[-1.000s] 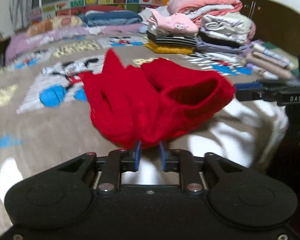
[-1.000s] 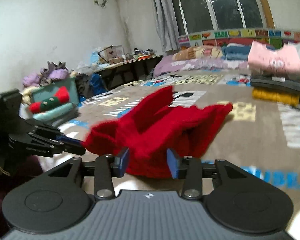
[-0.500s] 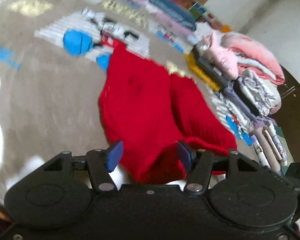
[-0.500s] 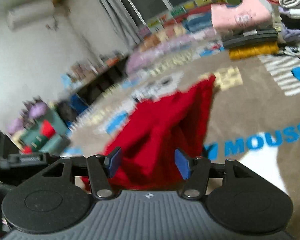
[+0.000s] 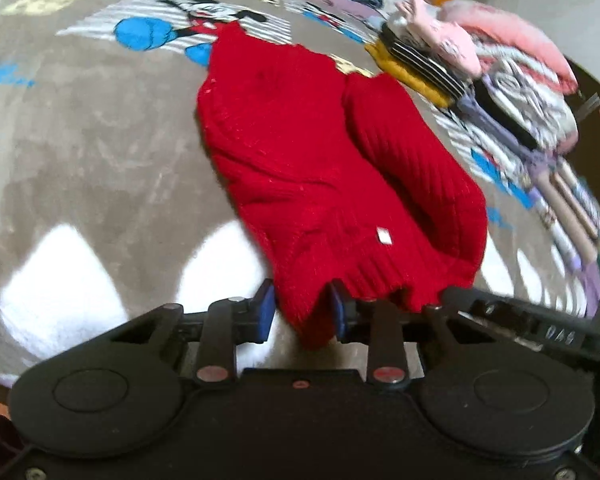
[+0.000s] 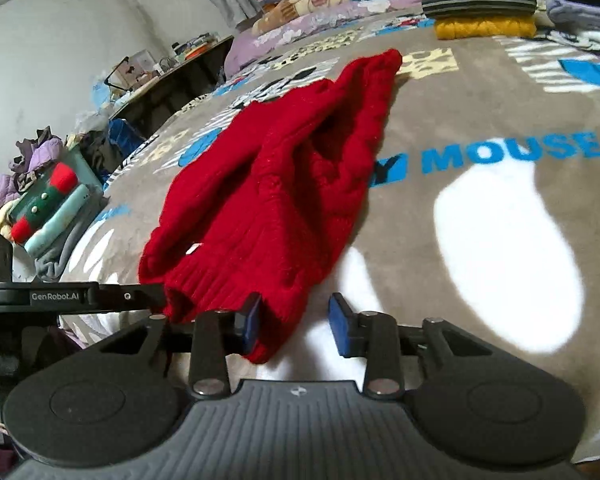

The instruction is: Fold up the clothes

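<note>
A red knit sweater (image 5: 320, 168) lies folded lengthwise on the brown cartoon-print blanket (image 5: 80, 152), its ribbed hem nearest me. My left gripper (image 5: 302, 314) is open, its blue pads either side of the hem's left corner. My right gripper (image 6: 296, 322) is open at the hem's other corner; the sweater (image 6: 284, 176) edge hangs by its left pad. Each gripper shows in the other's view at the edge.
Stacks of folded clothes (image 5: 492, 72) stand on the blanket at the back right. They also show in the right wrist view (image 6: 484, 4). A bin of clothes (image 6: 48, 204) and a cluttered desk (image 6: 168, 72) stand left of the bed.
Both grippers have let go of the sweater's hem and opened. The sweater has dropped from being held up to lying flat on the blanket. Both cameras now tilt downward.
</note>
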### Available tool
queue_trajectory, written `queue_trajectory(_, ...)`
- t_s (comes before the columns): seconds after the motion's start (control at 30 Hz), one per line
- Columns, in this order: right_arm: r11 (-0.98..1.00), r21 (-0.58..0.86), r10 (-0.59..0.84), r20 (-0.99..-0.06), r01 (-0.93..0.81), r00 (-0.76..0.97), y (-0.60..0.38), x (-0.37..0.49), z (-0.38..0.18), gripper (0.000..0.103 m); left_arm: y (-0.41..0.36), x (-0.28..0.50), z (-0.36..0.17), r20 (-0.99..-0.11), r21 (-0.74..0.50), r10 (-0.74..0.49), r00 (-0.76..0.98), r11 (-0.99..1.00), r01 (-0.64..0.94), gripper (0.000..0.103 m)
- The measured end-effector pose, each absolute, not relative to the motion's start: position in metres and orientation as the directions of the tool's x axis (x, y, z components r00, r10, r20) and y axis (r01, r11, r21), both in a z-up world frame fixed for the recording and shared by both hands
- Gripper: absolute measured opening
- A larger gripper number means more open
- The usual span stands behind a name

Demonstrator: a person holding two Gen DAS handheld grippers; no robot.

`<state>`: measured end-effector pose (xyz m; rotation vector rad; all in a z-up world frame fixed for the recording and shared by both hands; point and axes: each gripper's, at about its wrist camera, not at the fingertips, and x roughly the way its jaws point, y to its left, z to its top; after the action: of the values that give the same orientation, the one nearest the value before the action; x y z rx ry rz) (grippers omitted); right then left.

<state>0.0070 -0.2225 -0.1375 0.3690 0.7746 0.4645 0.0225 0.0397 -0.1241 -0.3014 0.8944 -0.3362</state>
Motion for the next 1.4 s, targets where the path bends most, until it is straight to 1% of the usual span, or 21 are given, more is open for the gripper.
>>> queue_trajectory(0.1, 0.829, 0.491, 0.531, -0.543, -0.266, 0.651, -0.230, -0.003, -0.131, 0.043, 0.045, 0.017, -0.121, -0.702, -0.394, -0.412, 0.581, 0.904, 0.164, 0.028)
queue_trajectory(0.2, 0.825, 0.497, 0.526, -0.497, -0.271, 0.691, -0.235, -0.002, -0.125, 0.047, 0.057, 0.016, -0.112, -0.658, -0.428, -0.403, 0.636, 0.895, 0.124, 0.029)
queue_trajectory(0.27, 0.821, 0.501, 0.522, -0.466, -0.273, 0.714, -0.236, 0.001, -0.122, 0.053, 0.064, 0.017, -0.109, -0.633, -0.456, -0.397, 0.665, 0.885, 0.095, 0.045)
queue_trajectory(0.3, 0.820, 0.503, 0.520, -0.451, -0.275, 0.726, -0.237, 0.002, -0.120, 0.056, 0.065, 0.020, -0.112, -0.628, -0.482, -0.407, 0.664, 0.873, 0.079, 0.063)
queue_trajectory(0.4, 0.821, 0.500, 0.526, -0.474, -0.275, 0.706, -0.230, 0.015, -0.132, 0.056, 0.062, 0.027, -0.124, -0.625, -0.535, -0.432, 0.650, 0.844, 0.046, 0.064)
queue_trajectory(0.43, 0.826, 0.492, 0.523, -0.488, -0.275, 0.699, -0.226, 0.019, -0.136, 0.054, 0.058, 0.030, -0.129, -0.629, -0.545, -0.438, 0.642, 0.838, 0.039, 0.055)
queue_trajectory(0.47, 0.827, 0.488, 0.528, -0.504, -0.279, 0.683, -0.223, 0.023, -0.141, 0.047, 0.054, 0.033, -0.134, -0.634, -0.541, -0.438, 0.637, 0.840, 0.039, 0.041)
queue_trajectory(0.5, 0.836, 0.468, 0.523, -0.522, -0.286, 0.674, -0.219, 0.026, -0.146, 0.038, 0.049, 0.033, -0.135, -0.639, -0.528, -0.433, 0.636, 0.848, 0.047, 0.017)
queue_trajectory(0.53, 0.851, 0.430, 0.508, -0.526, -0.303, 0.682, -0.215, 0.024, -0.144, 0.036, 0.045, 0.033, -0.134, -0.641, -0.518, -0.430, 0.636, 0.854, 0.055, 0.015)
queue_trajectory(0.6, 0.882, 0.335, 0.467, -0.519, -0.332, 0.716, -0.208, 0.014, -0.135, 0.021, 0.039, 0.024, -0.120, -0.621, -0.454, -0.402, 0.672, 0.884, 0.109, 0.014)
queue_trajectory(0.67, 0.909, 0.233, 0.416, -0.520, -0.344, 0.746, -0.208, 0.004, -0.131, 0.018, 0.031, 0.015, -0.112, -0.629, -0.337, -0.354, 0.692, 0.926, 0.167, 0.014)
queue_trajectory(0.7, 0.908, 0.253, 0.418, -0.540, -0.333, 0.731, -0.213, 0.005, -0.138, 0.018, 0.028, 0.014, -0.114, -0.645, -0.307, -0.341, 0.684, 0.935, 0.177, 0.014)
queue_trajectory(0.8, 0.897, 0.302, 0.441, -0.549, -0.324, 0.710, -0.223, 0.006, -0.144, 0.018, 0.036, 0.018, -0.128, -0.670, -0.338, -0.360, 0.650, 0.926, 0.165, 0.014)
queue_trajectory(0.87, 0.886, 0.328, 0.461, -0.538, -0.328, 0.706, -0.229, 0.005, -0.143, 0.021, 0.042, 0.018, -0.125, -0.664, -0.363, -0.374, 0.647, 0.918, 0.157, 0.018)
queue_trajectory(0.9, 0.874, 0.361, 0.479, -0.525, -0.326, 0.703, -0.234, 0.004, -0.142, 0.024, 0.045, 0.018, -0.123, -0.661, -0.376, -0.380, 0.646, 0.914, 0.153, 0.025)
queue_trajectory(0.93, 0.866, 0.380, 0.489, -0.507, -0.325, 0.710, -0.237, 0.002, -0.140, 0.027, 0.049, 0.018, -0.122, -0.659, -0.388, -0.387, 0.645, 0.909, 0.149, 0.031)
queue_trajectory(0.97, 0.858, 0.399, 0.497, -0.489, -0.323, 0.717, -0.241, 0.001, -0.138, 0.036, 0.051, 0.017, -0.119, -0.650, -0.397, -0.389, 0.653, 0.906, 0.145, 0.033)
queue_trajectory(1.0, 0.850, 0.417, 0.505, -0.470, -0.322, 0.724, -0.244, -0.001, -0.136, 0.042, 0.051, 0.016, -0.115, -0.636, -0.394, -0.380, 0.672, 0.908, 0.141, 0.043)
queue_trajectory(1.03, 0.839, 0.433, 0.518, -0.448, -0.329, 0.729, -0.247, -0.001, -0.133, 0.043, 0.051, 0.016, -0.110, -0.624, -0.383, -0.363, 0.692, 0.914, 0.135, 0.051)
queue_trajectory(1.27, 0.796, 0.465, 0.566, -0.342, -0.388, 0.750, -0.250, 0.009, -0.116, 0.050, 0.039, 0.021, -0.091, -0.586, -0.244, -0.250, 0.770, 0.962, 0.126, 0.053)
queue_trajectory(1.4, 0.787, 0.456, 0.581, -0.320, -0.416, 0.749, -0.246, 0.026, -0.112, 0.050, 0.020, 0.032, -0.088, -0.591, -0.156, -0.220, 0.776, 0.975, 0.158, 0.066)
